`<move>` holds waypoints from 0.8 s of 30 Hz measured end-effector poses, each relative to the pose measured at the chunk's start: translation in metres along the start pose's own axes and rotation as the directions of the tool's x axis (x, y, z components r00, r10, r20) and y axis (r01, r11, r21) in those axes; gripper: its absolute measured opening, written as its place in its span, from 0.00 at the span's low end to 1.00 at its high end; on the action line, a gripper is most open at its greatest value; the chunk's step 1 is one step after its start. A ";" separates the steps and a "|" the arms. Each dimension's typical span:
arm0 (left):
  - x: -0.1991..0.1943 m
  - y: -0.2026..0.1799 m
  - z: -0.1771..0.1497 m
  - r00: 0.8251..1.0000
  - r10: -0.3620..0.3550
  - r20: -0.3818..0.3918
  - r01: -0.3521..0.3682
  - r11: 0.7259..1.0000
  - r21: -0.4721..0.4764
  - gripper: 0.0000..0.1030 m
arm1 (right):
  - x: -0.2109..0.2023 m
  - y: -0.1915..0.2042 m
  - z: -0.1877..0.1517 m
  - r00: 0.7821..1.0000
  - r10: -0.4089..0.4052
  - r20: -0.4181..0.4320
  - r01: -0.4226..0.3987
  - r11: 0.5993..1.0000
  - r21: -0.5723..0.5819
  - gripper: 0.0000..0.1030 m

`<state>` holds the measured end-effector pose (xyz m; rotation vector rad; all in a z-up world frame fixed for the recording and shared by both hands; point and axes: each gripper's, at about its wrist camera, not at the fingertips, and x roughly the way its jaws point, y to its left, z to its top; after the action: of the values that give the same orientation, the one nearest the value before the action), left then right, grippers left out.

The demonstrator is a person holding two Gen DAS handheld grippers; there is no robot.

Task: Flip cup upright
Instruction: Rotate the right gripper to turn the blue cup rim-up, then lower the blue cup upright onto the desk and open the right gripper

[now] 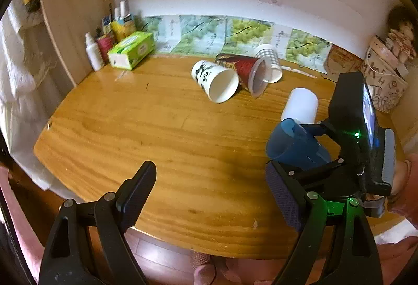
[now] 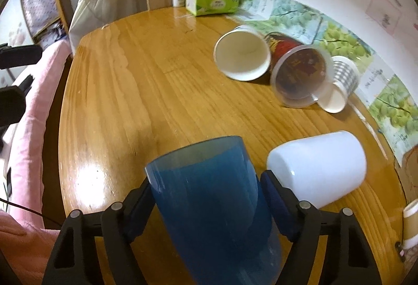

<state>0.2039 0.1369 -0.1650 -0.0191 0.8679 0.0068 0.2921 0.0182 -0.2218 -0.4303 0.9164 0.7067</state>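
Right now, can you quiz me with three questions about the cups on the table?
1. True or false: the right gripper has its jaws shut on the blue cup.
2. Which cup lies nearest the blue cup: A) plain white cup, B) panda cup, C) red cup?
3. Fill in: the left gripper is ____.

Key: 1 true; 2 A; 3 open, holding nothing.

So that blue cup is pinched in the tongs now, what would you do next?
Probably tip it rim-up and set it on the bare table: the right gripper holds the blue cup tilted, mouth pointing forward, not standing.
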 end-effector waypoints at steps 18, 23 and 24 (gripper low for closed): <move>-0.018 0.004 0.017 0.989 -0.123 0.077 0.102 0.966 0.237 0.85 | -0.047 0.005 -0.019 0.984 -0.164 0.065 0.137 0.941 0.309 0.71; -0.019 0.009 0.015 0.984 -0.163 0.067 0.140 0.953 0.267 0.85 | -0.055 0.013 -0.024 0.975 -0.210 0.070 0.170 0.912 0.372 0.70; -0.019 0.011 0.015 0.983 -0.172 0.062 0.149 0.950 0.273 0.85 | -0.056 0.015 -0.025 0.974 -0.215 0.068 0.174 0.909 0.380 0.70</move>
<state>0.2033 0.1479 -0.1411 0.1635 0.7743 -0.2613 0.2443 -0.0072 -0.1896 -0.1400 0.8666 0.3563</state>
